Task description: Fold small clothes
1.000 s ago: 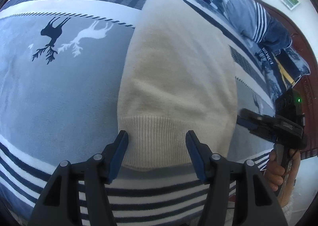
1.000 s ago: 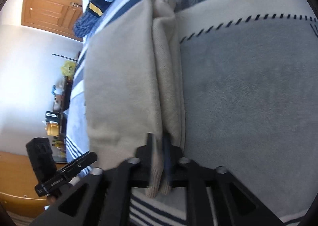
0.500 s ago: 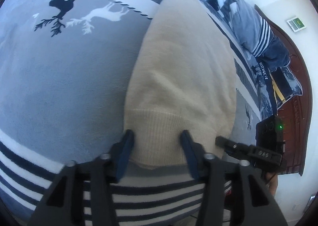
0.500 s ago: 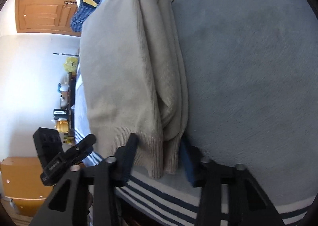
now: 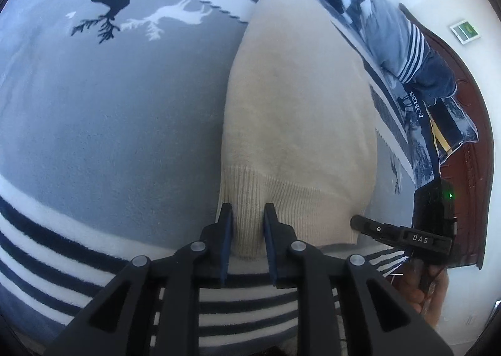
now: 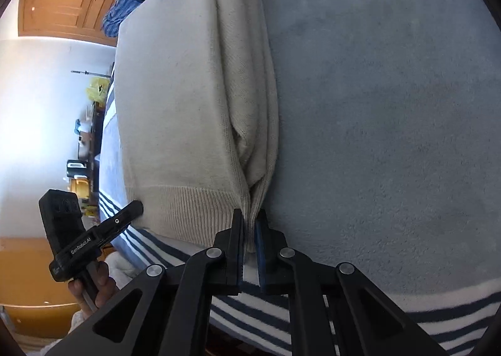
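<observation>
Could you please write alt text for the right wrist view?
The right claw pinches the ribbed hem corner of a folded cream sweater lying on a grey blanket. The left claw meets the hem's other corner.

Bed covered by a grey fleece blanket (image 5: 109, 136) with navy/white stripes along the near edge and a deer print. Cream knit sweater (image 5: 297, 105) lies folded lengthwise on it, ribbed hem at the stripes. Striped pillows (image 5: 394, 42) near the headboard.
</observation>
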Demonstrator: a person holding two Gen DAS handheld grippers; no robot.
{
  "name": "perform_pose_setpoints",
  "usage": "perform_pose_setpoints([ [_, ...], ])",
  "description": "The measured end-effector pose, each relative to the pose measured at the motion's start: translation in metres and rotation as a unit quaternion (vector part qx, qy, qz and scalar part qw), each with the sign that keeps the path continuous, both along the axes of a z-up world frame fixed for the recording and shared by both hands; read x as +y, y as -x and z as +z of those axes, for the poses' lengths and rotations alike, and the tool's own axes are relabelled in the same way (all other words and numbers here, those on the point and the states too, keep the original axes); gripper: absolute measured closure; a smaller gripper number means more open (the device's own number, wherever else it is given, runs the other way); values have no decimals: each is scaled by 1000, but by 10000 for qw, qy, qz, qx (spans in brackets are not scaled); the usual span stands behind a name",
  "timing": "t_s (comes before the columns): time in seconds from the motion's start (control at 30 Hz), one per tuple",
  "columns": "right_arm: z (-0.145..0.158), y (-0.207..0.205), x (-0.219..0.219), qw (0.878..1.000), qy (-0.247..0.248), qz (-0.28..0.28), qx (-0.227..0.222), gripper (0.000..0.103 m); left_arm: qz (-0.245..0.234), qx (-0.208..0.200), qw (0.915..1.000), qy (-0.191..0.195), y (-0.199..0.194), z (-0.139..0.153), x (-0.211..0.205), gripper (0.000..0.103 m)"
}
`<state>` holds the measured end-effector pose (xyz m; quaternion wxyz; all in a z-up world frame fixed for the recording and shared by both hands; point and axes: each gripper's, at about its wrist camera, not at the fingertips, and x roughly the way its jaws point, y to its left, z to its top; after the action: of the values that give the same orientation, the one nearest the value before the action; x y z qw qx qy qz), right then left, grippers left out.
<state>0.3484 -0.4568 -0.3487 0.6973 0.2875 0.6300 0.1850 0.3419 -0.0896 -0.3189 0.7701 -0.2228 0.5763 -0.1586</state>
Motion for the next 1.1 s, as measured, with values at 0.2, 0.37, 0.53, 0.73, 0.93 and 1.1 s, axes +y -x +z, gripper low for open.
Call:
perform_pose_setpoints([
  [0.2,0,-5,4,9998,140,137,-27,96,-60,-97,9996,-268,1,6,0,72],
  [0.37,2,-8,14,9995,252,189,-60,96,-51,32,9996,-294,1,-2,-3,71],
  [0.53,8,-9,17,9992,292,225,-119,96,-3,-103,9999,23,6,10,4,86],
  [0.73,21,-7,22,9988,242,268,-327,97,-234,-239,9983,-472,7,2,-7,86],
  [0.93,10,-9,28,9983,388,387,-192,94,-312,-413,9938,-982,22,10,-15,81],
  [1.1,13,18,25,9987,483,-13,-155,88,-473,-582,9905,-1151,51,29,-11,67],
])
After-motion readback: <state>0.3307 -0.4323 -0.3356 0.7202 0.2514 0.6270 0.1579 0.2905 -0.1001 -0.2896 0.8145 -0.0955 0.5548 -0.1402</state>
